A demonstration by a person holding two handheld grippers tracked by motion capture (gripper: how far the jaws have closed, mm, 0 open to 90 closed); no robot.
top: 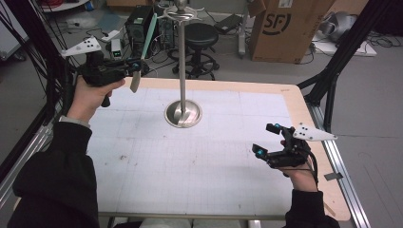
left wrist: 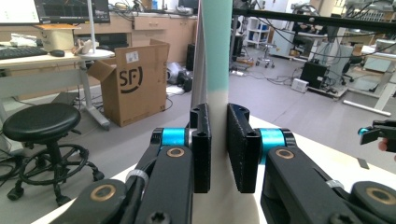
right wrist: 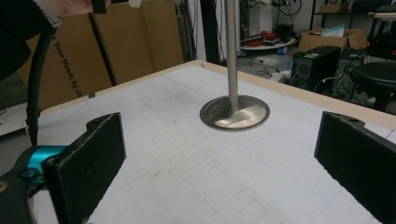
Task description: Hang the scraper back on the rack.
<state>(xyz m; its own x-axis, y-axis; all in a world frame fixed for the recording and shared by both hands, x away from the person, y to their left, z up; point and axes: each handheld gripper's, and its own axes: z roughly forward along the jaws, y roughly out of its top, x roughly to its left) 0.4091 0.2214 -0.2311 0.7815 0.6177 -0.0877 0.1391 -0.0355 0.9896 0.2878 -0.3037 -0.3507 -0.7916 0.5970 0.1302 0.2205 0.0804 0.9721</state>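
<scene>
Left gripper (top: 134,71) clamped on a long flat strip (top: 142,52), teal up top, pale at bottom; runs above & below pads. Looks light, thin, prob. bendy; best held near mid, flat faces. Right gripper (top: 267,138) wide open, holding nothing, facing metal stand (top: 183,113).

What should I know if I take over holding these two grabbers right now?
Left gripper: shut on a long flat strip, mint green at the top and cream lower down, held up in the air above the table's far left corner.
Right gripper: open, holding nothing, low over the table's right side, jaws facing the metal stand.
The stand is upright on its round base mid-table, with hooks at the top.
Done: the strip is picked up.
Left, probably: carry the strip over to the stand's top; it is not there yet. The free gripper could steady the pole.
</scene>
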